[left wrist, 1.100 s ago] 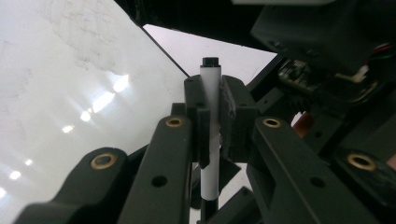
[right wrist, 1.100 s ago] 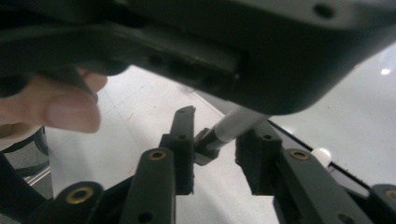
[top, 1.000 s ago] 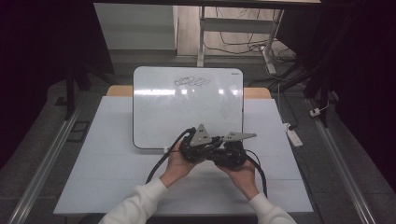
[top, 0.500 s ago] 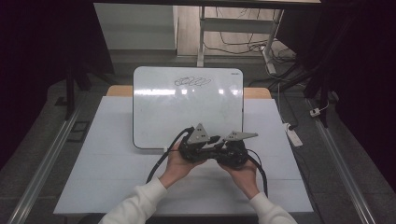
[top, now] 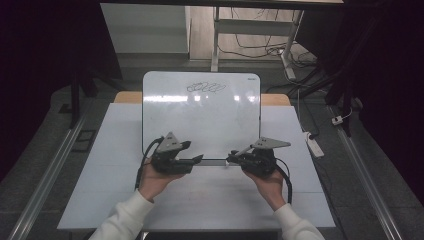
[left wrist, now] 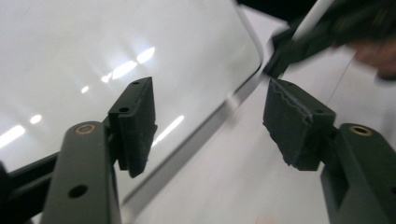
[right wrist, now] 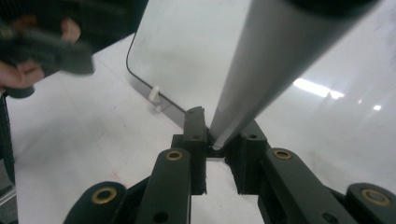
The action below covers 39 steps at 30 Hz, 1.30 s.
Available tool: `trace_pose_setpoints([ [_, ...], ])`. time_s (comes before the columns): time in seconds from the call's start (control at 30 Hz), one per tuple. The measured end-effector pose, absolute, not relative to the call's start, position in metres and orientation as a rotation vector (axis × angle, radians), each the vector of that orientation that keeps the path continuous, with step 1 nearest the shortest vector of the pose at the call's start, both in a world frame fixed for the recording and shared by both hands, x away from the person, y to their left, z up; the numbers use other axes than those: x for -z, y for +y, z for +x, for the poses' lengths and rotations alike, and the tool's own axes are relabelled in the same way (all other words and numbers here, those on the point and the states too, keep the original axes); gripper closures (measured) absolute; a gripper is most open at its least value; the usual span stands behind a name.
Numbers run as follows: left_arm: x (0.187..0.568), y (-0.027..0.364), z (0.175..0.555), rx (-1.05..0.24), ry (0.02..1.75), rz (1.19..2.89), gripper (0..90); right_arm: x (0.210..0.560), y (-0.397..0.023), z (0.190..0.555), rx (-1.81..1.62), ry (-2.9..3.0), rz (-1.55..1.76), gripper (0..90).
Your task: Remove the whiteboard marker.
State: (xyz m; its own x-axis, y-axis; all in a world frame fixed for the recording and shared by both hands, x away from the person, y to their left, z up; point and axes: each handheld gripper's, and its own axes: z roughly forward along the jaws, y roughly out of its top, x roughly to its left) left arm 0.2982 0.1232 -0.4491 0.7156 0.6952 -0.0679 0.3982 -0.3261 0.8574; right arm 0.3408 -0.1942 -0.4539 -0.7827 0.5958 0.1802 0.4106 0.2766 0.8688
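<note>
The right gripper [right wrist: 217, 140] pinched a grey marker [right wrist: 261, 65] above the whiteboard [top: 200, 120]. The left gripper [left wrist: 210, 116] gaped wide, holding nothing, at the whiteboard's near edge. A table [top: 115, 150] lay beneath.

One whiteboard [top: 201, 117] lies on the surface [top: 115, 175], bearing one scribble [top: 205, 87]. Two claws are out, the left claw [top: 196, 159] and the right claw [top: 233, 158], one per hand. One grey marker [right wrist: 261, 79] sits in the right claw. One power strip [top: 315, 145] lies on the floor.
</note>
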Motion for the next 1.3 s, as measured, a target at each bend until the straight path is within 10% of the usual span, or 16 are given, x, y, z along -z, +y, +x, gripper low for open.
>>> trace_pose_setpoints([
  [0.6, 0.497, 0.225, 0.246, -0.46, 1.079, 1.946, 31.5, 0.442, -0.216, 0.344, -1.567, 2.248, 0.903, 77.8],
  [1.3, 0.512, 0.235, 0.253, -0.403, 1.132, 1.943, 29.5, 0.422, -0.208, 0.365, -1.631, 2.157, 0.844, 77.9],
])
